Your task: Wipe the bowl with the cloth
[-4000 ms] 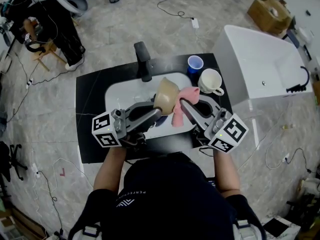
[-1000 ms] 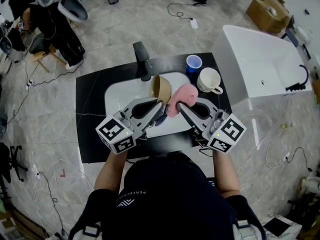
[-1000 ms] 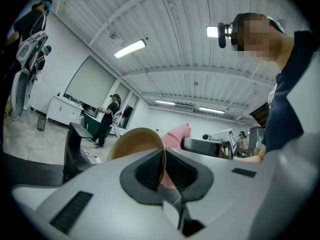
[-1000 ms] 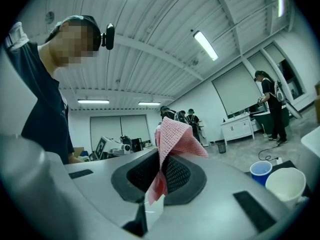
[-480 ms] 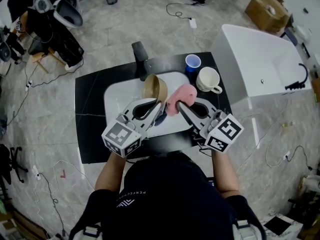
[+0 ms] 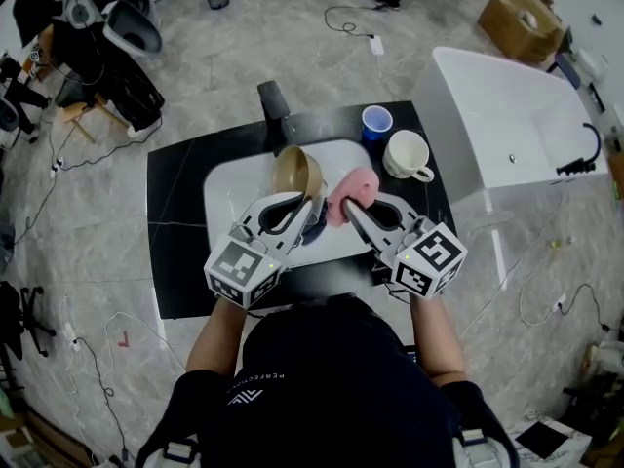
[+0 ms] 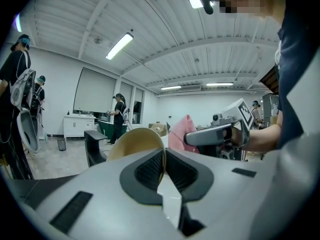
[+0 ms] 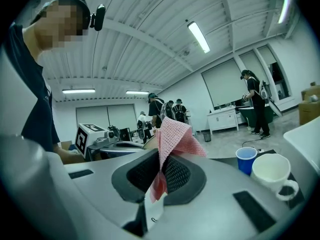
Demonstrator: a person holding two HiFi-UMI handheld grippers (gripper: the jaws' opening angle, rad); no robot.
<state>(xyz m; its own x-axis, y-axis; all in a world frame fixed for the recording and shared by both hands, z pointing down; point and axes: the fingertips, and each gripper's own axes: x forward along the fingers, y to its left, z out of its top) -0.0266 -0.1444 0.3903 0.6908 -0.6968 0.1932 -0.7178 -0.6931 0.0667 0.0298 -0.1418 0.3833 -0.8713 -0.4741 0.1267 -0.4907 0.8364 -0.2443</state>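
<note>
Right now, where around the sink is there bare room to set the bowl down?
The widest bare patch is the black counter left of the sink, from its rim to the counter's left edge. The basin's left half is also bare. Crowded: the back right corner, with blue cup and mug, and mid-basin, where bowl and cloth are held.

No text, label, brand or number can be read anywhere here.
</note>
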